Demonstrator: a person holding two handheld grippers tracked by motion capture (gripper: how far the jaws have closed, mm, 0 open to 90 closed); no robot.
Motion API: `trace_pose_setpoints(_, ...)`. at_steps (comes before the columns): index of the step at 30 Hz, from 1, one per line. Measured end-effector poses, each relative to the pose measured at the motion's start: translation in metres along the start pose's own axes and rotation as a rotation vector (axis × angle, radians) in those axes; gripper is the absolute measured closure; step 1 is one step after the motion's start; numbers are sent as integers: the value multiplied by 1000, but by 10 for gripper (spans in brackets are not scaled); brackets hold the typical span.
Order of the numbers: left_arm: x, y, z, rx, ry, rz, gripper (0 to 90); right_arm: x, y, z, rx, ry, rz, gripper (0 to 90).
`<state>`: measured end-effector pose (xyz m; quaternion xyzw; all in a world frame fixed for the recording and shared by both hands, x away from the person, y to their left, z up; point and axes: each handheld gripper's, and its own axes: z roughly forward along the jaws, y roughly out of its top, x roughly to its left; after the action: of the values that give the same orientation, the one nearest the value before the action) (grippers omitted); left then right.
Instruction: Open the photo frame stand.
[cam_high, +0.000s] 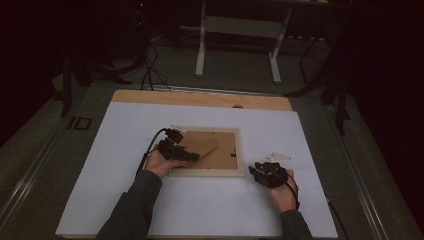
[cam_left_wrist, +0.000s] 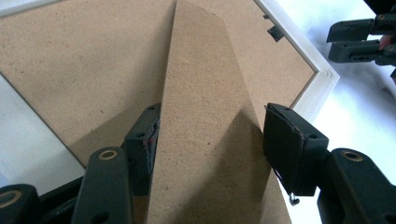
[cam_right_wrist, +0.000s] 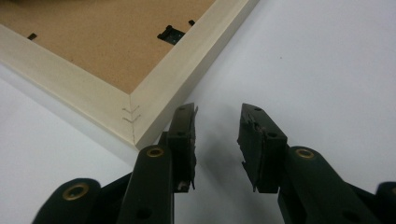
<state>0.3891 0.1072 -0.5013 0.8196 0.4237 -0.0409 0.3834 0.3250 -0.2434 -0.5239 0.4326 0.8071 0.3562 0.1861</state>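
Nearest, at the right of the white tabletop, the right hand-held gripper rests low on the sheet with its jaws parted and nothing between them. In the right gripper view its two black pads stand apart over bare white surface, just beside the near right corner of the picture frame, without touching the wood.

A little farther in and to the left, the left hand-held gripper reaches over the near left part of the frame. The frame lies face down in the middle of the tabletop, pale wood border around a brown backing board. From that board a brown fibreboard stand flap rises at a slant, and the left gripper view shows it lying between the jaws. The left pad sits against the flap's edge; the right pad stands at the flap's other edge, and whether it presses there cannot be told, so a firm grasp is not certain. Small black turn clips sit along the frame's inner edge.

Beyond the right hand-held gripper, a small clear plastic piece lies on the white sheet, right of the frame and apart from it. At the far edge a strip of bare wooden table shows past the sheet.
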Motion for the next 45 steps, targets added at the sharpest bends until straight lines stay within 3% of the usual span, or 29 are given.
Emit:
trace_pose_setpoints(9, -5, 0, -2, -18, 23, 53, 429, 2, 6, 0, -17, 0, 1, 630)
trace_pose_setpoints(15, -9, 1, -3, -36, 42, 75, 428, 0, 13, -1, -42, 22, 32, 619)
trace_pose_setpoints(23, -16, 1, -7, -51, 65, 126, 427, -6, 27, 0, -39, 15, 15, 611)
trace_pose_setpoints(31, -24, 1, -11, -82, 86, 152, 426, -7, 48, -2, -61, 15, 10, 603)
trace_pose_setpoints(40, -37, 0, -16, -111, 134, 227, 425, -7, 58, 0, -75, 23, 19, 589)
trace_pose_setpoints(45, -42, -1, -18, -123, 150, 248, 426, -9, 61, 1, -69, 27, 22, 580)
